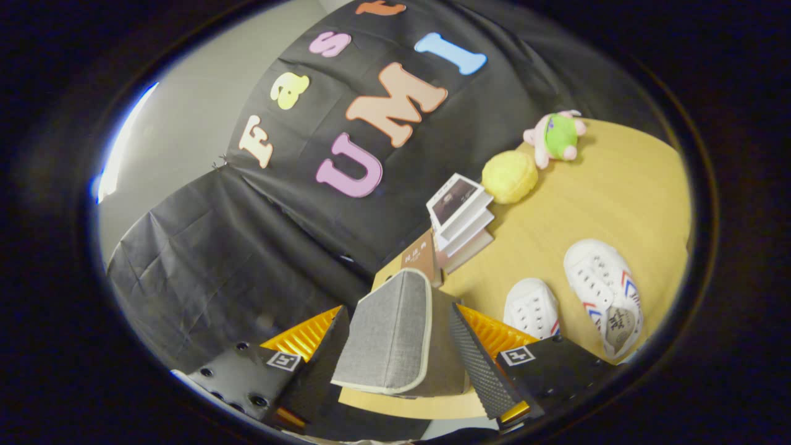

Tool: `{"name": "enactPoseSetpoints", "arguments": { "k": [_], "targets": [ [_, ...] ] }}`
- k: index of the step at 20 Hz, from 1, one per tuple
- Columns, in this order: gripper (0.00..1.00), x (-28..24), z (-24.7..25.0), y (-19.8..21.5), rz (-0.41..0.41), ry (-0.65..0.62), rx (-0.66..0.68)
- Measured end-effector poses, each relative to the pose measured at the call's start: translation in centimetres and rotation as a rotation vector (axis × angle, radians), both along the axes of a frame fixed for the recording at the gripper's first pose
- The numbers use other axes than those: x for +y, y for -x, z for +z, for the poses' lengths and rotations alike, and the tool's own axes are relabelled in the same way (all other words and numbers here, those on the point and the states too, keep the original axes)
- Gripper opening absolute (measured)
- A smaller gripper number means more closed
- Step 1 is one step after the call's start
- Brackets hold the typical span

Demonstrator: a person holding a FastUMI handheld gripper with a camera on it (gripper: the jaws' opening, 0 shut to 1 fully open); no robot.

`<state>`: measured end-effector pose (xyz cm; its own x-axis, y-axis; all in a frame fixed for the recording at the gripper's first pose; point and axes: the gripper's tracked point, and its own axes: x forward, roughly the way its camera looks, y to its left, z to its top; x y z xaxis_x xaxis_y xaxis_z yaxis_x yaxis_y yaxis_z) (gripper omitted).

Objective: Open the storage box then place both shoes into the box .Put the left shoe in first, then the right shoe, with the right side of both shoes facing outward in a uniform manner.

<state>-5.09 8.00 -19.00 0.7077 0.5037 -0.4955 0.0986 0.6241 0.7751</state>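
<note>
The grey fabric lid (389, 334) of the storage box, edged with a pale trim, stands tilted up between my fingers. My gripper (398, 318) is shut on the lid, one finger pressing each side. Beyond the right finger lie two white lace-up shoes on the wooden table (593, 198). The nearer shoe (531, 307) is partly hidden behind that finger. The other shoe (605, 293), with red and blue stripes on its side, lies beside it, further from the box. The body of the box is hidden behind the lid.
A stack of books (460, 219) lies just beyond the lid, with a brown book (421, 254) leaning at its foot. Further back sit a yellow plush ball (509, 177) and a pink and green plush toy (556, 137). Black cloth walls close the table's far side.
</note>
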Motion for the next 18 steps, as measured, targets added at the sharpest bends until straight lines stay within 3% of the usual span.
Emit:
{"name": "enactPoseSetpoints", "arguments": {
  "k": [5,18],
  "targets": [
    [1.00,4.0,-2.1,1.6,0.075,-0.175,0.128],
    [0.98,7.9,-8.0,4.4,0.181,-0.280,0.296]
  ]
}}
